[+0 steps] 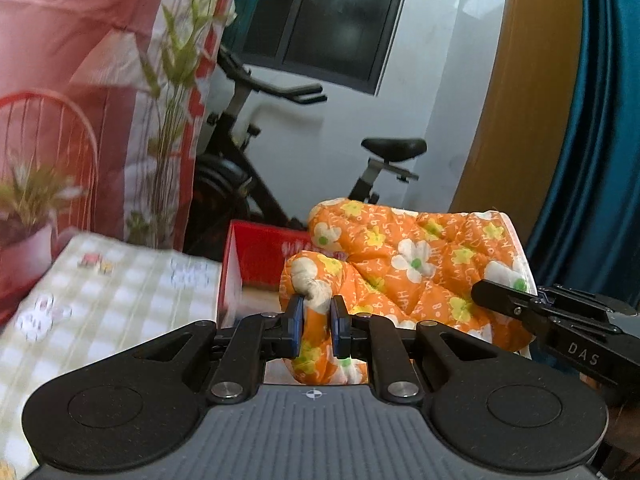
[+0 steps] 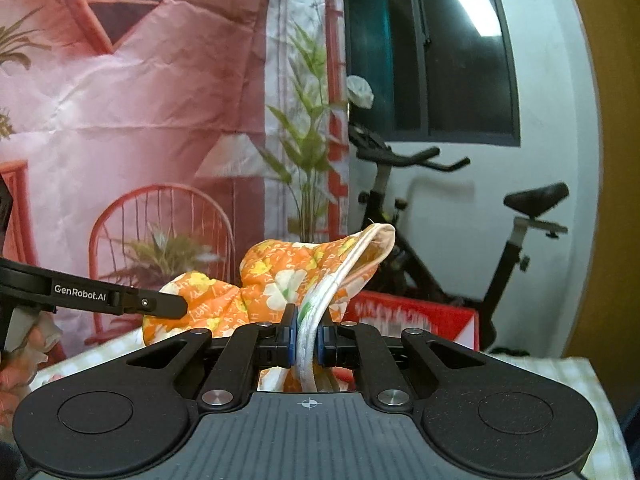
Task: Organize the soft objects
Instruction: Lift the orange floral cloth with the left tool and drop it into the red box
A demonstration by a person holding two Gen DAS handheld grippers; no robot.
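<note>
You hold the orange quilted cloth with white and yellow flowers [image 1: 404, 264] in both tools, lifted above the green-and-white checked tablecloth [image 1: 112, 296] and in front of the red cardboard box [image 1: 256, 256]. The left gripper [image 1: 316, 326] is clenched on a bunched orange fold, and the right gripper [image 2: 306, 334] is clenched on the white piped hem [image 2: 320, 308] of the same cloth. The main risk is slippage: the left grip takes only a thick wad near the pad tips, so a pull away from the other tool could strip it free. The right grip pinches a narrow rounded edge that could roll out sideways if you twist. A slack middle section may also drag across the box rim and snag. The left wrist view shows the broad quilted face of the cloth, the open side of the box and the right tool entering from the right. The right wrist view shows the hem running between the pads, the raised corner of the cloth and the left tool's finger against the orange fabric, none of which the left view reveals
</note>
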